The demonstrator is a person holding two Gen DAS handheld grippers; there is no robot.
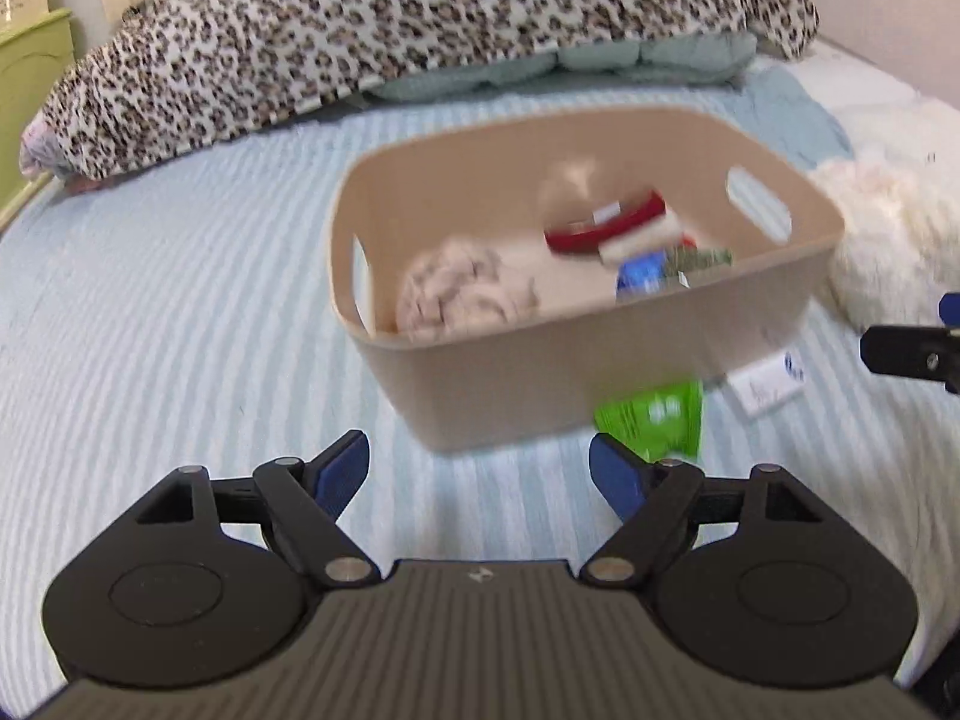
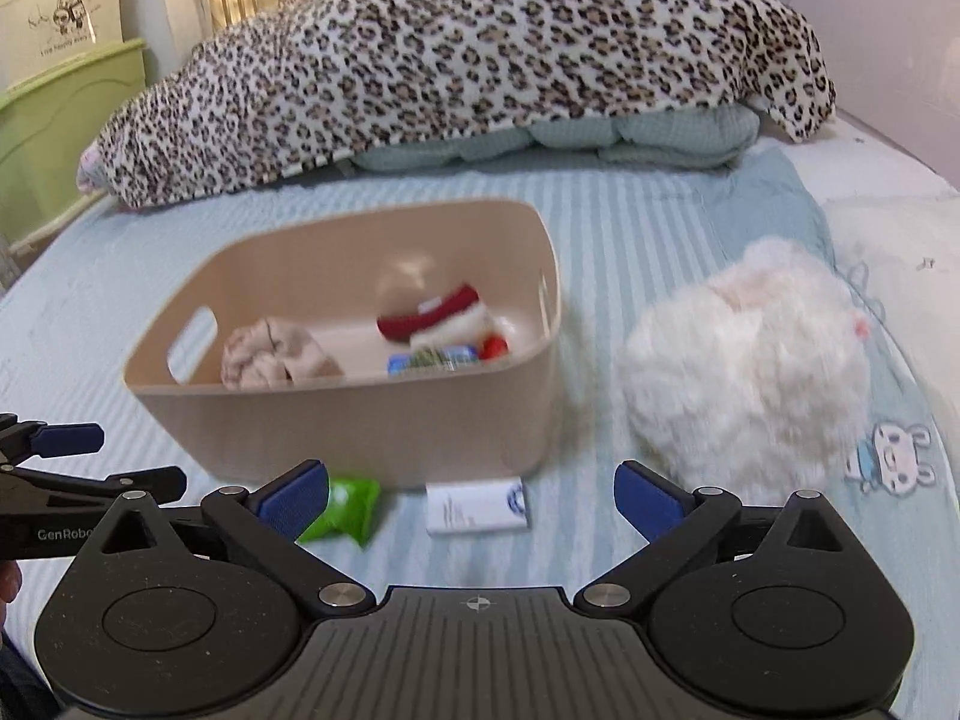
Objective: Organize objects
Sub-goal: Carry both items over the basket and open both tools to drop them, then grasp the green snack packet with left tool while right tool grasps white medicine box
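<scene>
**Both grippers empty and wide above the bedspread, bin just ahead**

Your left gripper (image 1: 480, 468) hangs over the striped blue bedspread (image 1: 150, 312) with its blue pads spread wide and nothing between them. Your right gripper (image 2: 471, 495) is spread just as wide and carries nothing either.

The beige bin (image 2: 360, 420) sits on the bed straight ahead of both. Inside it you have a crumpled pinkish cloth (image 2: 270, 354) at the left end, a red-and-white item (image 2: 432, 312) toward the back, and a small blue-labelled piece (image 2: 432, 360) in front of that; motion blur makes these hard to name with confidence.

Two things lie outside, on the bedspread by the bin's near wall: a green packet (image 2: 348, 507), close to your right gripper's left finger, and a white box (image 2: 477, 507) just beside it. A fluffy white plush (image 2: 744, 372) rests to the right of the bin. A leopard-print blanket (image 2: 468, 60) is heaped across the far end of the bed.
</scene>
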